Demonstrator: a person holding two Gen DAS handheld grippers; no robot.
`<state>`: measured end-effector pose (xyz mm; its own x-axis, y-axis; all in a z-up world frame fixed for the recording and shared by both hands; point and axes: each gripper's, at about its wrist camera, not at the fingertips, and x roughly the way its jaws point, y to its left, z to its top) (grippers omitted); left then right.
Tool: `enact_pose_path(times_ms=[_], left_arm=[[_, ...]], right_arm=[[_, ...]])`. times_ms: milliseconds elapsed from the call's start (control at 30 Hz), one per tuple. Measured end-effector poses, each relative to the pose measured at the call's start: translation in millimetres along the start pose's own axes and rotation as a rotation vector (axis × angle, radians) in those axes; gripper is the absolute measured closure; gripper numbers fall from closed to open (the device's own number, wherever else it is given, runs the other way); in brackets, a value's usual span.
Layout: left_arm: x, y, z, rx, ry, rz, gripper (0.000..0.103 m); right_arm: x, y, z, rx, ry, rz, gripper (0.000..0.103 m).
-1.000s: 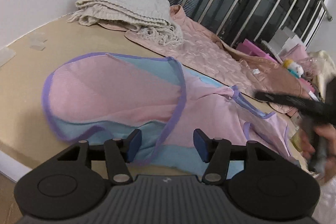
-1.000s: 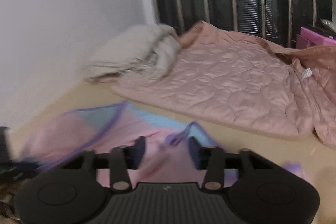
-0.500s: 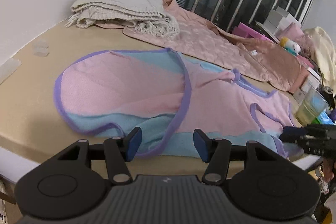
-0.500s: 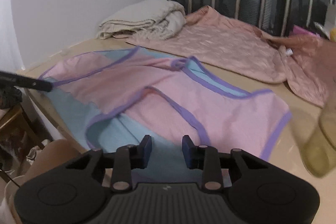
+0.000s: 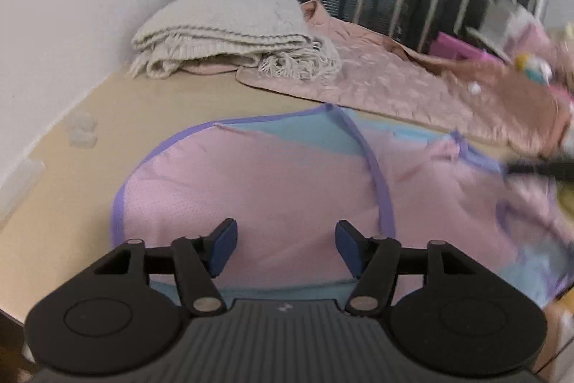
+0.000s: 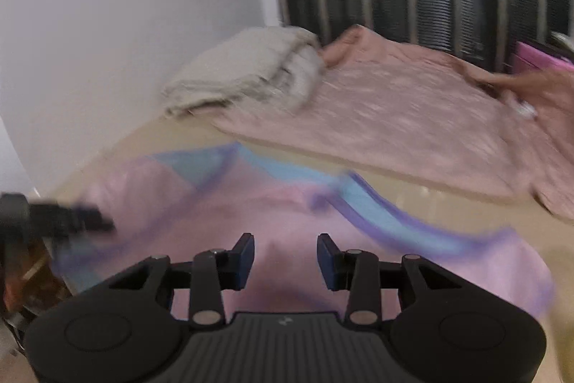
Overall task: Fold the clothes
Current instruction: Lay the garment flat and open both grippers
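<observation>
Left wrist: garment (image 5: pixel 272 189) beneath gripper (image 5: pixel 285 248)

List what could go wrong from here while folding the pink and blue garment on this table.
1. Both tongs, left and right, are open over the pink garment, pinching nothing; closing now may catch one layer only.
2. Its near edge lies at the table edge, so a tug might slide it off.
3. The quilted pink blanket lies close behind; a wide fold could land on it.
</observation>
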<state>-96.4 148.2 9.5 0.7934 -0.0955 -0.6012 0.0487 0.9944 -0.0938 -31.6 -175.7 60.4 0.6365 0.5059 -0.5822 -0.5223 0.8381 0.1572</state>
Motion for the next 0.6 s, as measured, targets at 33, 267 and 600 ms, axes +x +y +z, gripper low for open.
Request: enact_pose_path(times_ms=[33, 267, 600], left_arm=[[-2, 1, -3, -0.001, -0.010, 0.021, 0.030], [-27, 7, -7, -0.072, -0.026, 0.040, 0.025], [-27, -5, -24, 0.036, -0.018, 0.139, 0.017]], right_arm=[[11, 4, 15, -0.003, 0.002, 0.036, 0.056], [159, 51, 111, -0.181, 0.235, 0.013, 0.053], [236, 79, 130, -0.300, 0.343, 0.002, 0.099]])
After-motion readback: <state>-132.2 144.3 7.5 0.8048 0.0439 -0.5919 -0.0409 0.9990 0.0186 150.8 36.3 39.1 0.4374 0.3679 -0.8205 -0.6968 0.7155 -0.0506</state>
